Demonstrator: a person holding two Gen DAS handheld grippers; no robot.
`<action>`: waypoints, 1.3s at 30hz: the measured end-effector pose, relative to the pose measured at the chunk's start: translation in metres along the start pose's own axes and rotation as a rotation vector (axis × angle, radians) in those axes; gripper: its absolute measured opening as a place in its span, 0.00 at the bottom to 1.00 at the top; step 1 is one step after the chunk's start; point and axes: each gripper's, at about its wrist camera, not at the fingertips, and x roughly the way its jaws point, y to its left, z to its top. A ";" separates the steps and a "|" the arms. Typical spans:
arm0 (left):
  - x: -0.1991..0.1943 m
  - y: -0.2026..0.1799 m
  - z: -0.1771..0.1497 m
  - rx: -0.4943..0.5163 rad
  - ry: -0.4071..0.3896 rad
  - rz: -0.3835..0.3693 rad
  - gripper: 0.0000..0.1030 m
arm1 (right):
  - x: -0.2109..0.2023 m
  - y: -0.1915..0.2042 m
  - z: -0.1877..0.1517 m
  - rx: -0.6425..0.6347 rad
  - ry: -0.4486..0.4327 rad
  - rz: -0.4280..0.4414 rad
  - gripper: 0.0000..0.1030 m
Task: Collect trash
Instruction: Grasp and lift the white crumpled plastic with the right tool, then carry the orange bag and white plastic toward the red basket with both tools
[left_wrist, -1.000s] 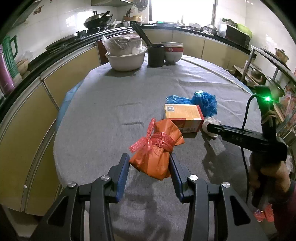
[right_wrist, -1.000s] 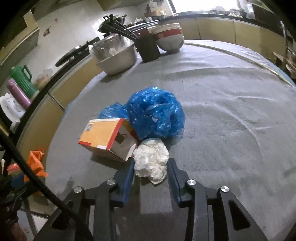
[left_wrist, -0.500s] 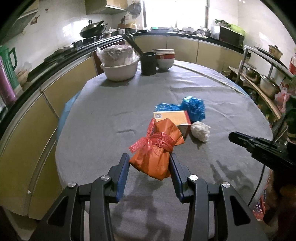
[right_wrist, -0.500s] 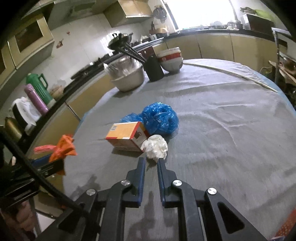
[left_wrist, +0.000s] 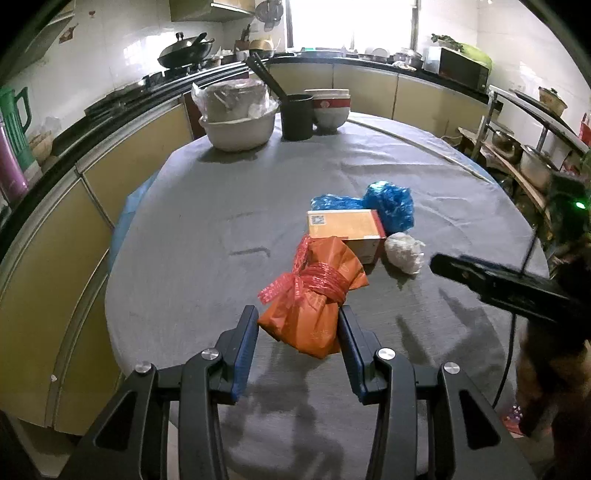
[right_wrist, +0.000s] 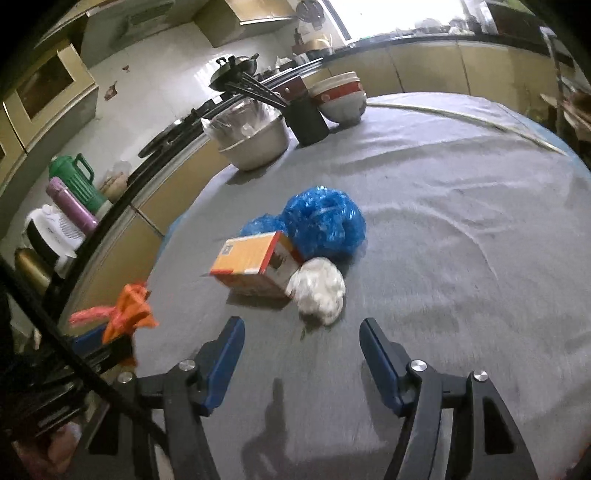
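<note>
While the left gripper (left_wrist: 298, 328) stays clamped on the tied orange plastic bag (left_wrist: 314, 299), holding it up near the front edge of the grey-clothed round table (left_wrist: 207, 236), the collecting looks barely begun: only that one bundle is in hand. Three pieces of trash are left lying together on the cloth past it. Going left to right in the right wrist view, they are the orange and white carton (right_wrist: 255, 267), lying on its side with an open end; the crumpled blue plastic bag (right_wrist: 321, 223) just behind and touching it; and the white wad of paper or plastic (right_wrist: 319, 290) against the carton's open end. The right gripper (right_wrist: 301, 354) hovers just short of the wad, its jaws having just been opening, now well apart with nothing between them, so the wad is my guess for the next pickup. No bin shows in either view. As for writing, the carton's top face carries a small square code mark in one corner (left_wrist: 318, 219); any print beside it is too small to read.
</note>
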 end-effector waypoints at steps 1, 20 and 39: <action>0.002 0.001 -0.001 -0.002 0.002 0.000 0.44 | 0.008 0.000 0.003 -0.015 0.010 -0.011 0.59; 0.010 0.006 0.001 -0.010 0.015 -0.006 0.44 | 0.041 0.000 0.014 -0.055 0.015 -0.039 0.33; -0.042 -0.039 0.008 0.093 -0.098 0.000 0.44 | -0.116 0.007 -0.031 -0.047 -0.158 0.009 0.34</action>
